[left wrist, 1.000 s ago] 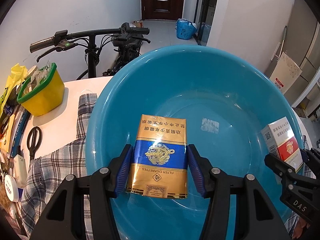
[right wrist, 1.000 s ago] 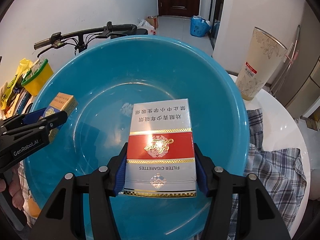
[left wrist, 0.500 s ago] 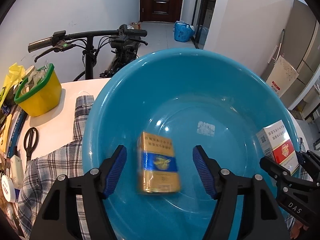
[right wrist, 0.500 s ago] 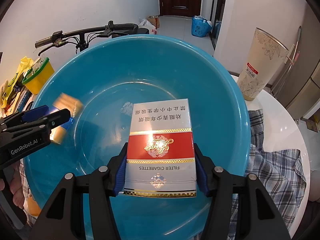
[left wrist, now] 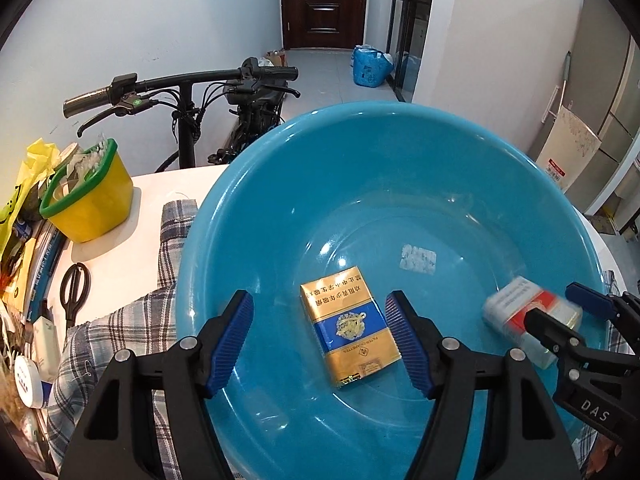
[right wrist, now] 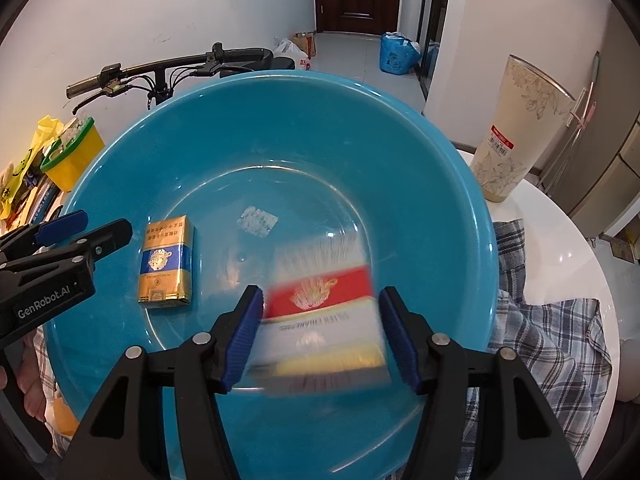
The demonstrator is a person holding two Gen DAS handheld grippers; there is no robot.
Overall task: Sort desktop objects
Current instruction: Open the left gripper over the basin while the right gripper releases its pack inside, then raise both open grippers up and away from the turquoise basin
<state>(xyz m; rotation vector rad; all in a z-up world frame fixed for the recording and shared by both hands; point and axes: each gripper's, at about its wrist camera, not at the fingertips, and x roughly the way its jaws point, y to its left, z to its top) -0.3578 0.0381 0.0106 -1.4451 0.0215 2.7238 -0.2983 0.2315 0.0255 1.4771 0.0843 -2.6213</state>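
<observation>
A gold and blue cigarette pack (left wrist: 350, 326) lies flat on the bottom of the blue basin (left wrist: 384, 152); it also shows in the right wrist view (right wrist: 166, 266). My left gripper (left wrist: 320, 338) is open above it, jaws wide apart and not touching it. A red and white cigarette pack (right wrist: 322, 312) is blurred between the parted jaws of my right gripper (right wrist: 320, 330), which is open; the pack is falling into the basin (right wrist: 280, 92). In the left wrist view the pack (left wrist: 528, 316) shows at the right.
The basin rests on a plaid cloth (left wrist: 120, 332) on a white table (right wrist: 560, 232). A yellow bin (left wrist: 86, 196), scissors (left wrist: 74, 288) and clutter lie left. A tall patterned cup (right wrist: 516, 128) stands right. A bicycle (left wrist: 192, 92) is behind.
My left gripper opened and the gold and blue pack dropped to the basin bottom. My right gripper has just opened and the red and white pack is slipping down.
</observation>
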